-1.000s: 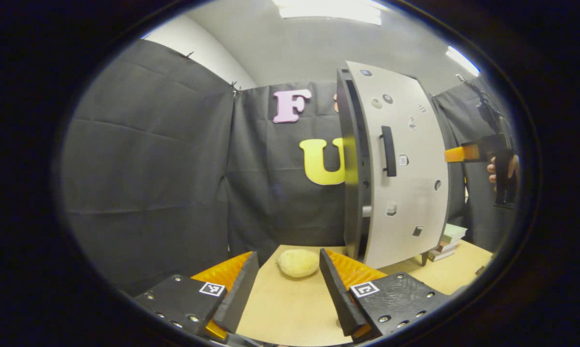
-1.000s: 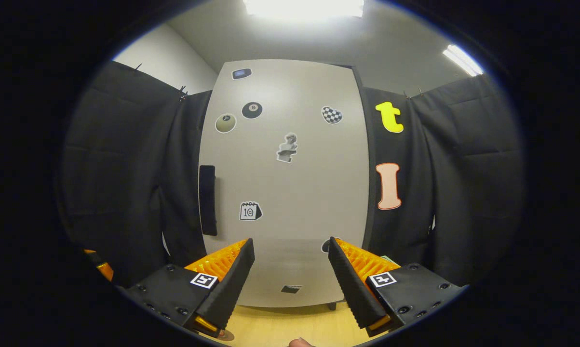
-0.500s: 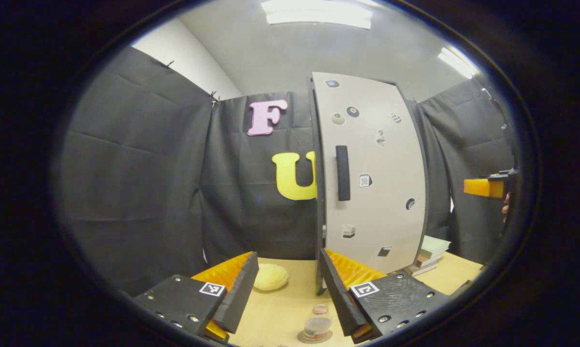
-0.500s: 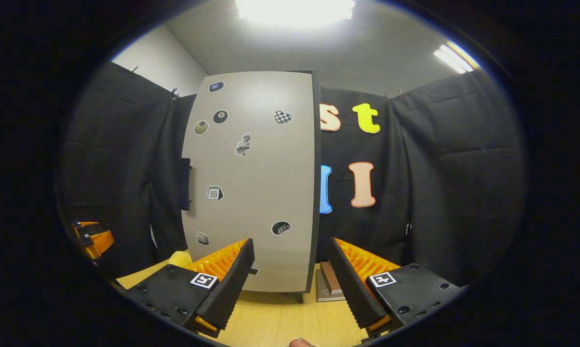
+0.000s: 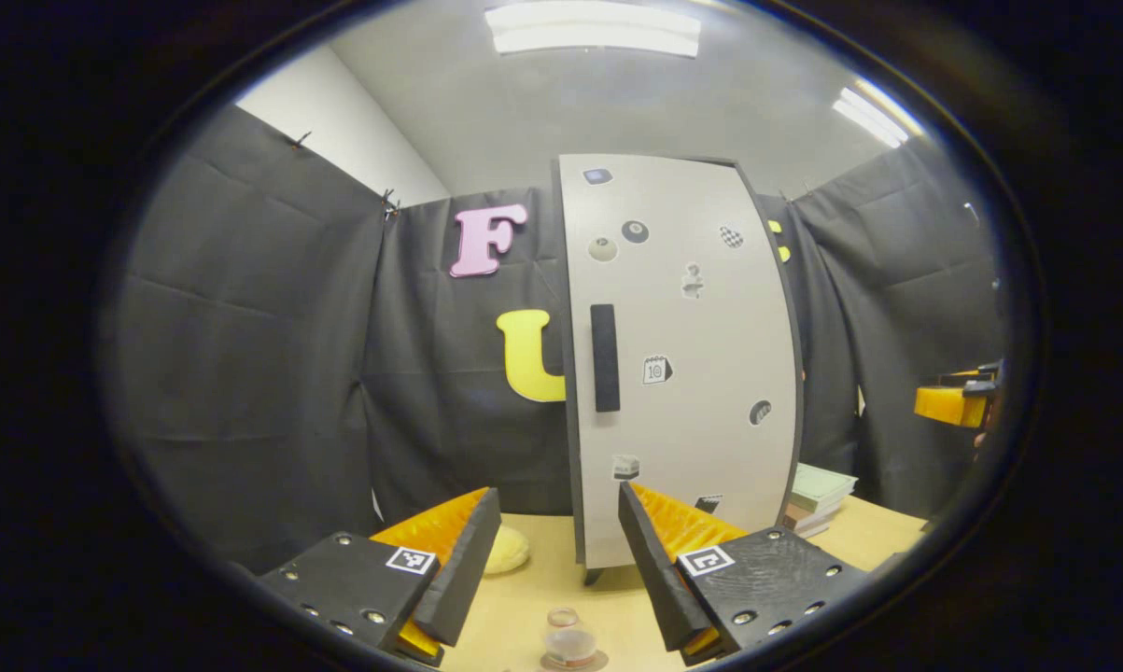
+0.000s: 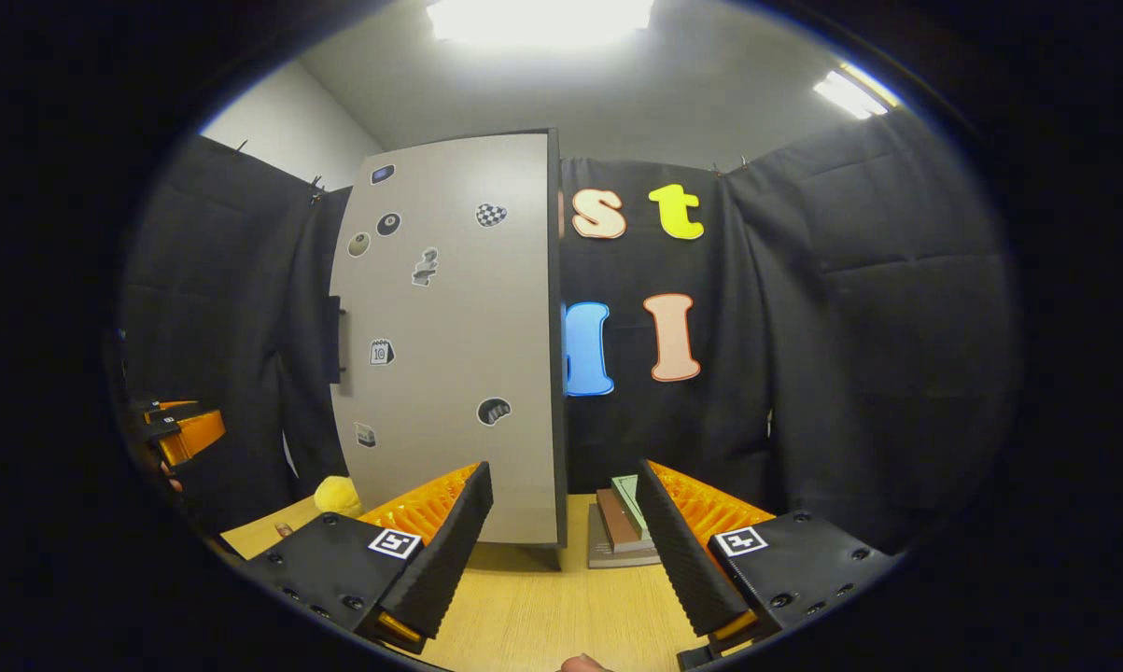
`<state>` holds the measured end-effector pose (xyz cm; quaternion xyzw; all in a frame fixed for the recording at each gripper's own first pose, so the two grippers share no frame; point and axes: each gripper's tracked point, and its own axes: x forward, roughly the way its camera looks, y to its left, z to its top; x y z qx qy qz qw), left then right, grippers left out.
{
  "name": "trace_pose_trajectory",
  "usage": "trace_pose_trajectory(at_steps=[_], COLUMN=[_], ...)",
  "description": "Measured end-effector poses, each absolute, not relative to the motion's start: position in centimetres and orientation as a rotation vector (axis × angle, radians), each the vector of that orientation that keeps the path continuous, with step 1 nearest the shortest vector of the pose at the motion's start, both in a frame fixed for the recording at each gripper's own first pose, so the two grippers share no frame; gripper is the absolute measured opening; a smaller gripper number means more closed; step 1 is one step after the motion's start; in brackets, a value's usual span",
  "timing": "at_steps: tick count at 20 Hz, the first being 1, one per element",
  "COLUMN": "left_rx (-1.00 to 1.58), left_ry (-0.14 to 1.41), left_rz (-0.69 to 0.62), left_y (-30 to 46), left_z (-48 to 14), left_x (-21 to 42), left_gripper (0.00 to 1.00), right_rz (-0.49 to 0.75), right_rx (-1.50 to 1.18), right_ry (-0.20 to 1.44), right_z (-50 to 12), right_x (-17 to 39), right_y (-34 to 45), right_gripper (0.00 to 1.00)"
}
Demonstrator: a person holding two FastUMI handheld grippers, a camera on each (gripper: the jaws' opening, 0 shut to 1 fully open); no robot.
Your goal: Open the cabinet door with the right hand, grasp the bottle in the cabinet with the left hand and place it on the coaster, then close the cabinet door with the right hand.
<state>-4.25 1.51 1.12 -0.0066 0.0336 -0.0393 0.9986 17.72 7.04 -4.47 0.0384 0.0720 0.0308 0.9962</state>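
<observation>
- One cabinet [image 5: 682, 364] stands on the counter [image 5: 608, 588], door flush with its frame, one black handle [image 5: 604, 357] at its left edge; what it holds is hidden.
- One bottle [image 5: 569, 642] stands on the coaster [image 5: 598, 663], low between the left tongs' fingers, touching neither.
- Left tongs [image 5: 554, 560]: spread wide, holding nothing.
- Right tongs [image 6: 563, 541]: spread wide, holding nothing.
- One stack of books [image 6: 617, 527] lies beside the cabinet.
- One yellow lump [image 5: 507, 551] lies left of it.
</observation>
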Motion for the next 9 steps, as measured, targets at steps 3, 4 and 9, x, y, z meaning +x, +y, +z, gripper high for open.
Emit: trace_pose_trajectory(at_steps=[3,4,9], left_rx=[-0.007,-0.006,0.001], left_ry=[0.063,0.063,0.055], left_rz=[-0.075,-0.076,-0.072], left_y=[1.14,1.03,1.13], left_z=[1.55,1.48,1.93], left_x=[-4.13,-4.11,-4.52], left_gripper=[0.76,0.76,0.76], right_rz=[0.058,0.058,0.064], right_rx=[0.069,0.066,0.060], right_ry=[0.140,0.136,0.132], right_z=[-4.85,-4.81,-4.99], right_x=[17.61,17.63,17.61], right_y=[6.56,6.48,6.79], right_gripper=[0.98,0.98,0.98])
